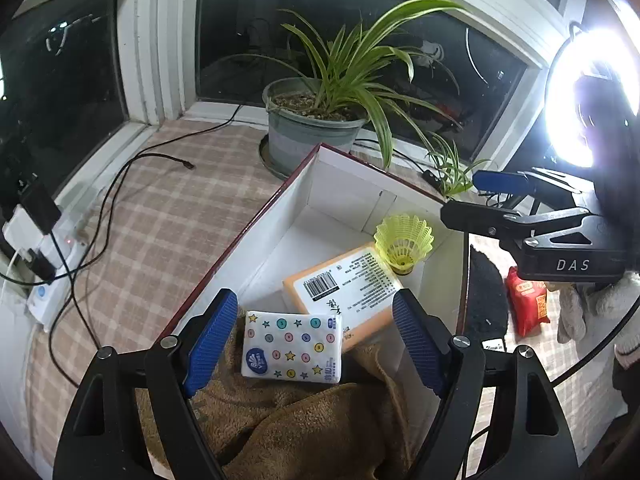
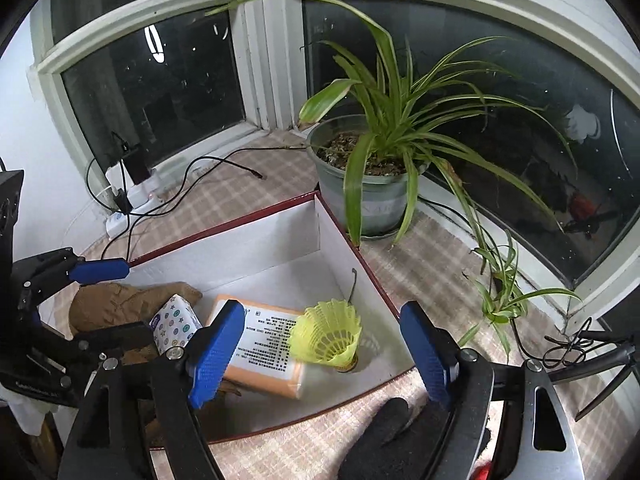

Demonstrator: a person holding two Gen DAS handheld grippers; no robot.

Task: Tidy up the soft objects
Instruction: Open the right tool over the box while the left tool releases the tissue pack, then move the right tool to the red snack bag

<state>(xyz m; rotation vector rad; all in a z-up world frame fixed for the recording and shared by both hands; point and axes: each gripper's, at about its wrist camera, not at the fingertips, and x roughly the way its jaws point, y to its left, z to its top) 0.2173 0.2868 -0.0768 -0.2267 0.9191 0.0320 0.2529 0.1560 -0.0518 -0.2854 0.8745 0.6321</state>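
Left tongs [image 1: 316, 344] wide, hovering over tissue pack [image 1: 293, 346] on brown towel [image 1: 304, 420] inside box [image 1: 344, 184]. My right tongs [image 2: 324, 354] wide, nothing gripped, yellow shuttlecock [image 2: 329, 336] between pads beside orange pack [image 2: 260, 354].

Each fisheye camera looked down steeply along its own hand-held gripper, close above the open box [image 1: 344, 184]. The left view faced it from one end, the right from its long side. Both shared the box's contents, the potted plant [image 2: 376, 168] and the window.
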